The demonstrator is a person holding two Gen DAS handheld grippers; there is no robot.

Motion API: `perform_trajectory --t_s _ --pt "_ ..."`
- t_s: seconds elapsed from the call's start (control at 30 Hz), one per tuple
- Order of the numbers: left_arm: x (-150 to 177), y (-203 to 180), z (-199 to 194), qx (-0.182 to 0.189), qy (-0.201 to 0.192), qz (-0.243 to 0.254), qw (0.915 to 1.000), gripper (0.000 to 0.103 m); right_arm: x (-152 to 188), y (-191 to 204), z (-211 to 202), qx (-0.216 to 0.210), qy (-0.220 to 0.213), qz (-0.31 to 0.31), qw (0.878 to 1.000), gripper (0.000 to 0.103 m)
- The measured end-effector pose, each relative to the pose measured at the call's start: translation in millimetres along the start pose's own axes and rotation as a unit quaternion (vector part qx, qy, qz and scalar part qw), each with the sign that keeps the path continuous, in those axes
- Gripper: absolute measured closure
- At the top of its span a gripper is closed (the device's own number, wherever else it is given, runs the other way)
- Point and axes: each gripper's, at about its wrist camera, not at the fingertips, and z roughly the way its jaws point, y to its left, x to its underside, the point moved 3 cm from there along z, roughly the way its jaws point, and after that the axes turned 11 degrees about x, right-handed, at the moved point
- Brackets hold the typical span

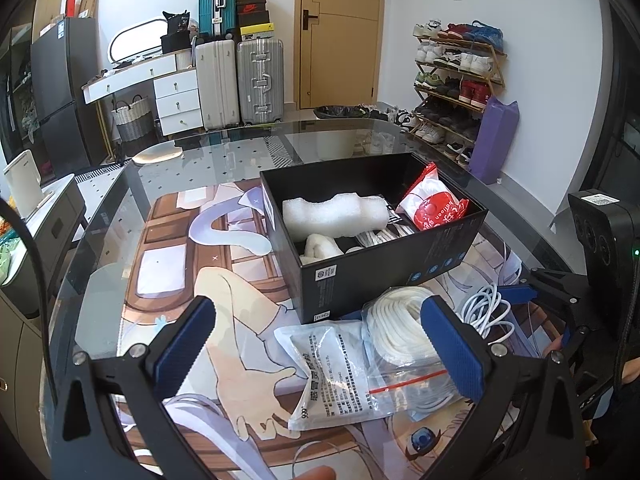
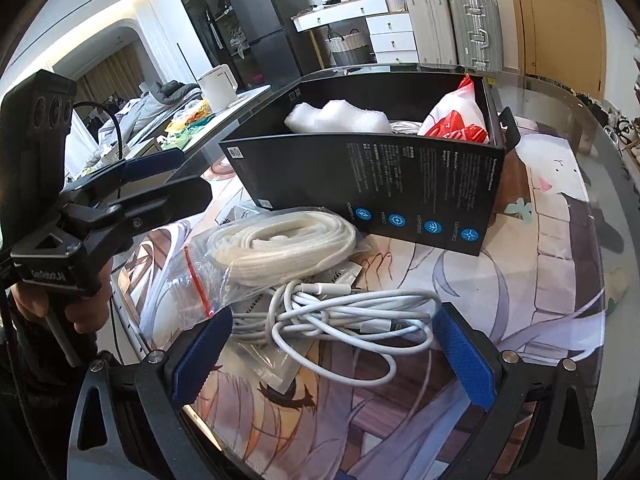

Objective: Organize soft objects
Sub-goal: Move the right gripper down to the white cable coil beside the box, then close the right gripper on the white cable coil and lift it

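Note:
A black box stands on the printed mat; it holds white foam and a red-and-white packet. The box also shows in the right wrist view. In front of it lie a white sachet, a clear zip bag with a white rope coil and a white cable bundle. My left gripper is open, its jaws either side of the sachet and the rope bag. My right gripper is open around the cable bundle. The rope bag also shows in the right wrist view.
The printed mat lies on a round glass table. Behind are suitcases, a white desk, a shoe rack and a purple bag. A kettle stands on a side counter.

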Motion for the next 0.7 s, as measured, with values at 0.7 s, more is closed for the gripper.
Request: perform_trajectory --t_s 0.7 --pt "3 1 3 0.007 0.005 -0.003 1.0 0.0 -7 -11 -25 0.005 -0.05 0.003 0.999 0.029"
